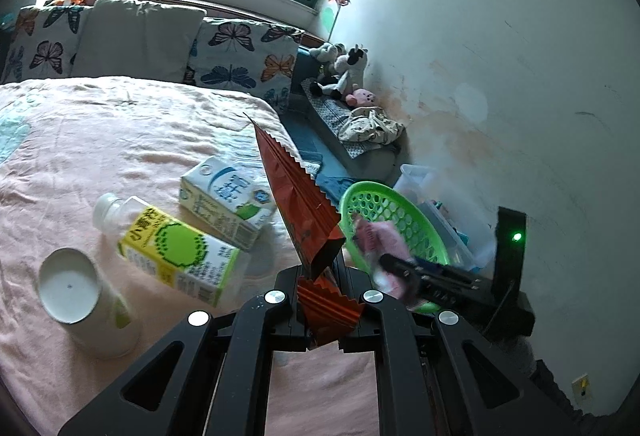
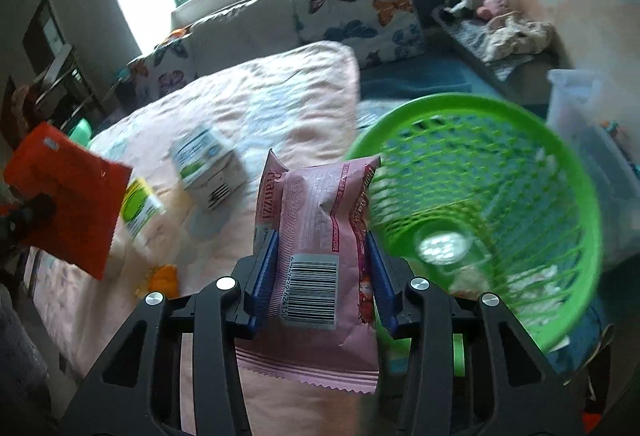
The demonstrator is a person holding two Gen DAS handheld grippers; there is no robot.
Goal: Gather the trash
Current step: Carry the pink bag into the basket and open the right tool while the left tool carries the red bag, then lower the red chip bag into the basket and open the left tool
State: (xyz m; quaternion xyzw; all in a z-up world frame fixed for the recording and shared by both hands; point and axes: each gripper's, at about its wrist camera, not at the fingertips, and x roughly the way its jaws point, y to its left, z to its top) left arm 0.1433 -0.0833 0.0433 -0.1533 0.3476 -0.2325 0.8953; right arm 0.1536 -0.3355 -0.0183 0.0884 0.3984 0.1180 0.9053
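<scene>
My left gripper (image 1: 320, 276) is shut on a red zigzag-edged snack wrapper (image 1: 296, 187), which sticks up above the pink bedspread (image 1: 120, 139). My right gripper (image 2: 320, 248) is shut on a pink snack packet (image 2: 316, 211) with a barcode; its blue pads (image 2: 267, 256) press on both sides. The packet hangs at the near rim of a green mesh basket (image 2: 560, 139), which is tilted with its mouth toward me. On the bed lie a milk carton (image 1: 228, 195), a bottle with a yellow-green label (image 1: 176, 248) and a white cup (image 1: 76, 288).
A clear plastic box (image 2: 576, 103) stands behind the basket by the wall. Butterfly pillows (image 1: 240, 55) line the head of the bed, and stuffed toys (image 1: 344, 67) sit in the corner. A small orange scrap (image 2: 164, 276) lies on the bedspread.
</scene>
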